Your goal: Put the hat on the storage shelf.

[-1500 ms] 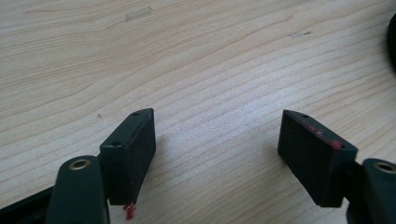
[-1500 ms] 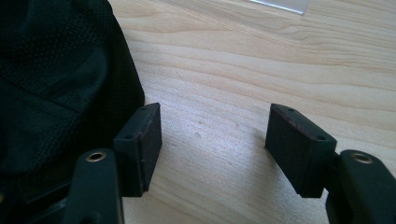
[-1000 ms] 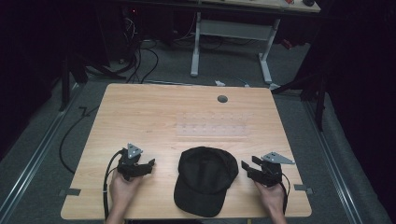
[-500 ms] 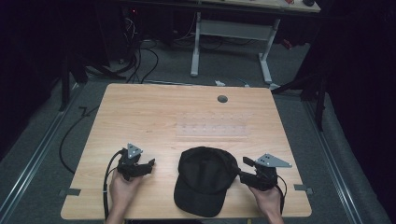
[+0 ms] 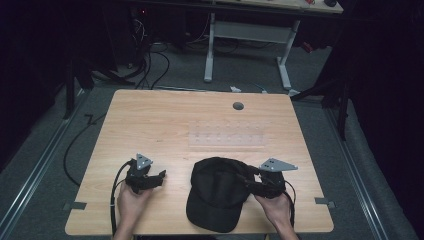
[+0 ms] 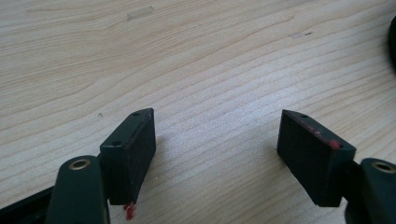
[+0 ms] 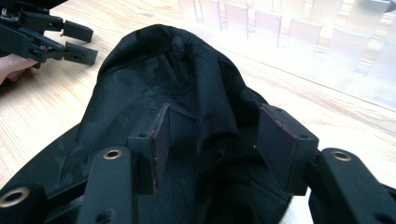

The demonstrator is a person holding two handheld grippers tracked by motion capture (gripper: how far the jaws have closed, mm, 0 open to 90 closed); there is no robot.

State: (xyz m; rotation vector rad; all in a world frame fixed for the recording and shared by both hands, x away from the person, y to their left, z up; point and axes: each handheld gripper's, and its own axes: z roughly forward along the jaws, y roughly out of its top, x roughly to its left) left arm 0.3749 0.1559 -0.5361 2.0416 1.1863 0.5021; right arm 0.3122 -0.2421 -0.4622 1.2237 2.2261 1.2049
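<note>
Right gripper [image 7: 210, 149], jaws just narrowing yet unclenched, straddles the black cap [image 5: 220, 192] by the worktop's [image 5: 150, 120] near edge; gather one fabric fold. Left gripper [image 5: 152, 179] rests released.

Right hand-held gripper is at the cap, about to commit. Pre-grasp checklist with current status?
1. Right hand-held gripper jaws apart, after just opening and closing a little: ok.
2. Black cap fabric between its pads: ok.
3. Pads pressing the fabric: not ok, a gap remains on each side.
4. Left hand-held gripper open, nothing between the jaws: ok.
5. Left hand-held gripper apart from cap: ok.
6. Cap fully on table: cannot tell, its brim reaches the near edge.
</note>
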